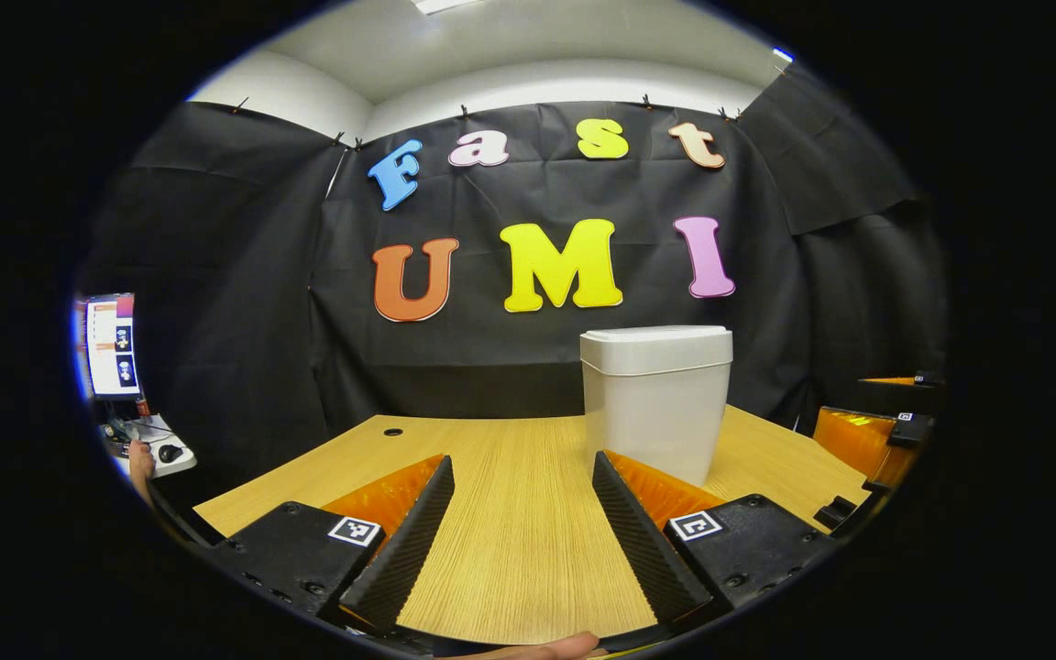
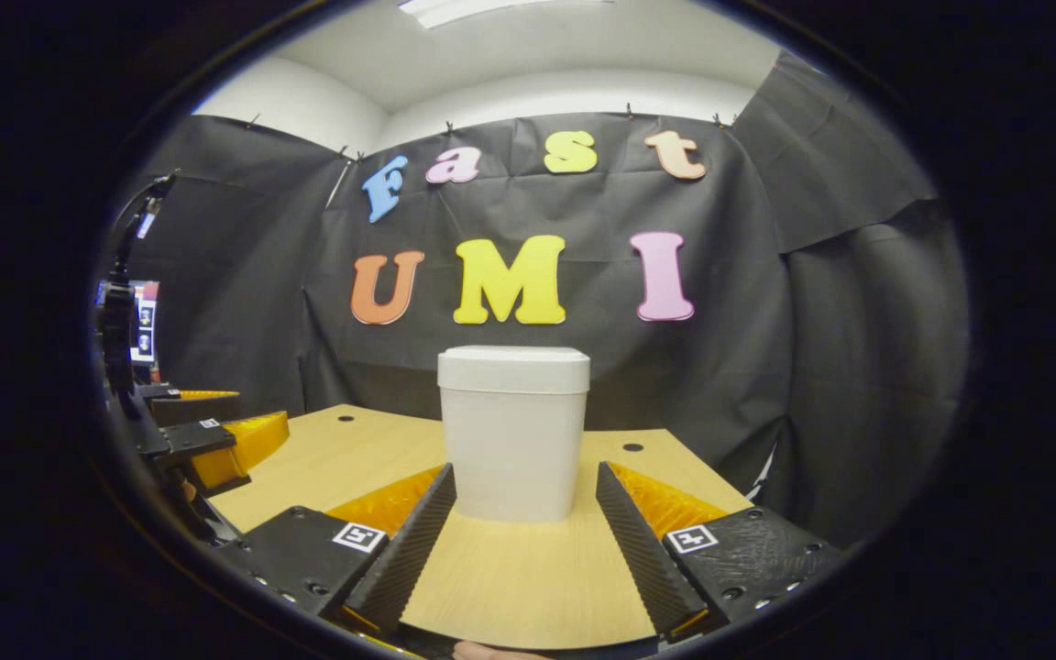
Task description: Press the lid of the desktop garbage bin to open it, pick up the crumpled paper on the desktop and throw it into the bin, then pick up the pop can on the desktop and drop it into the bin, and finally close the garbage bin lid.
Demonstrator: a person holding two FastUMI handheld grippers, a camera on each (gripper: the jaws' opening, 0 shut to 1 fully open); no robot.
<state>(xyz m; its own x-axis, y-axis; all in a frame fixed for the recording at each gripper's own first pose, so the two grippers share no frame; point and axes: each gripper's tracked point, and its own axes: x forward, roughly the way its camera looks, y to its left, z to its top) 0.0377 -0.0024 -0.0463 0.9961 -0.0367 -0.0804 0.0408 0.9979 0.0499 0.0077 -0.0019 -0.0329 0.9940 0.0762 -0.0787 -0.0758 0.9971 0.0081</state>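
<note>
A white desktop garbage bin [image 1: 656, 403] stands on the wooden desk [image 1: 510, 522], its lid [image 1: 656, 346] down. In the left gripper view it is ahead and to the right of my left gripper [image 1: 521, 472], which is open with nothing between its fingers. In the right gripper view the same bin [image 2: 511, 431] stands straight ahead of my right gripper [image 2: 525, 481], also open and holding nothing. The lid [image 2: 513, 367] looks flat and shut there too. The right gripper [image 1: 867, 449] shows at the right edge of the left gripper view, and the left gripper [image 2: 207, 440] at the left edge of the right gripper view.
Black cloth walls close the booth behind and beside the desk. A monitor [image 1: 113, 344] and a small side table with a mouse [image 1: 169, 452] sit far left, past the desk edge. Cable holes [image 2: 633, 447] mark the desktop's far corners.
</note>
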